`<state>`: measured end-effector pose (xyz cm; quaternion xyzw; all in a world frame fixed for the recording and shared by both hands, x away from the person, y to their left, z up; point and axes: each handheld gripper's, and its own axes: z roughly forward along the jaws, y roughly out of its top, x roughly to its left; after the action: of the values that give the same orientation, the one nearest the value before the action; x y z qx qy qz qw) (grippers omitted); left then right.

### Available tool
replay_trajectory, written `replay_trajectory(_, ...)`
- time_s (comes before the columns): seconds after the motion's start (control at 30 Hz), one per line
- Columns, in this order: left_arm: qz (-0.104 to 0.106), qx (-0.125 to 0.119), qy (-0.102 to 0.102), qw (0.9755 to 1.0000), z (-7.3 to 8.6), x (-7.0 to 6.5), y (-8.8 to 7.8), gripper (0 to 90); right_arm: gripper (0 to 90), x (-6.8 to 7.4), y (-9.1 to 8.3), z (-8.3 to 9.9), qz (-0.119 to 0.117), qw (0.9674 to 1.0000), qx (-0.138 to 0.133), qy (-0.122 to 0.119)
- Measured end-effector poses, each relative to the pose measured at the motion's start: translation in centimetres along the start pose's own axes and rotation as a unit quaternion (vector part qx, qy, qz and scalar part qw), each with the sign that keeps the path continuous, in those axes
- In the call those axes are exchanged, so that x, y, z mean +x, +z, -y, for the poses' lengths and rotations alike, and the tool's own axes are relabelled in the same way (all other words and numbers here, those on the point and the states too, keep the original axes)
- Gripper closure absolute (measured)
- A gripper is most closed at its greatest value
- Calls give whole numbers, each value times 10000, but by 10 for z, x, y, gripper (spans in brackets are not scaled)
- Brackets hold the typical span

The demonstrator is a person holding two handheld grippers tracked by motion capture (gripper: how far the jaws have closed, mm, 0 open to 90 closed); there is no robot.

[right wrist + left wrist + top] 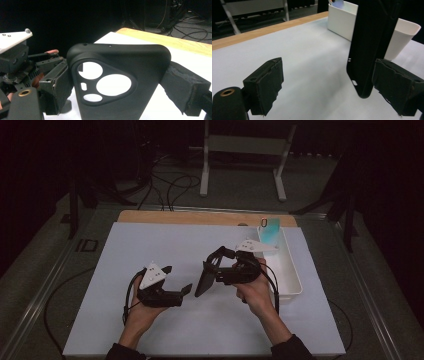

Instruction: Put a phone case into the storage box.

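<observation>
A black phone case [203,280] with camera cut-outs hangs tilted just above the white table mat [150,240], and my right gripper [210,269] is shut on it. In the right gripper view the case [140,100] sits between both pads, its cut-outs facing the camera. My left gripper [178,279] is to the left of the case, open, with nothing between its pads. In the left gripper view the case [369,45] stands just inside that gripper's right pad [397,87], and the wide gap of the left gripper [332,87] shows bare mat.
A white bin [290,270] lies along the mat's right side with a pale blue item [270,232] at its far end. A wooden strip [200,217] borders the back of the mat. Beyond it are floor cables and a white metal stand [245,145].
</observation>
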<state>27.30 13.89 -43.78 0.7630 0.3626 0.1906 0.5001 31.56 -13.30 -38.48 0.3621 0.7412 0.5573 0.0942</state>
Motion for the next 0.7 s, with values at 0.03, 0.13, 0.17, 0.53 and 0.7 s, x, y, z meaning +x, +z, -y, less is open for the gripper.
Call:
replay_trajectory(0.03, -20, -6, -10, 10000, 0, 1, -1, 103, 147, -1, 0, 0, 2, 10000, 1, 12)
replay_trajectory(0.13, -58, -35, -46, 10000, 2, 6, -6, 90, 147, -3, -1, 1, 35, 10000, 7, 18)
replay_trajectory(0.17, -68, -42, -70, 9999, 3, 8, -7, 81, 147, -3, -2, 1, 39, 10000, 3, 26)
replay_trajectory(0.53, -401, -94, -200, 9990, 21, 26, -23, 30, 147, -6, -5, 0, 112, 9999, -20, 39)
replay_trajectory(0.7, -506, -129, -197, 9984, 35, 32, -29, 24, 147, -8, -7, 1, 135, 9999, -23, 43)
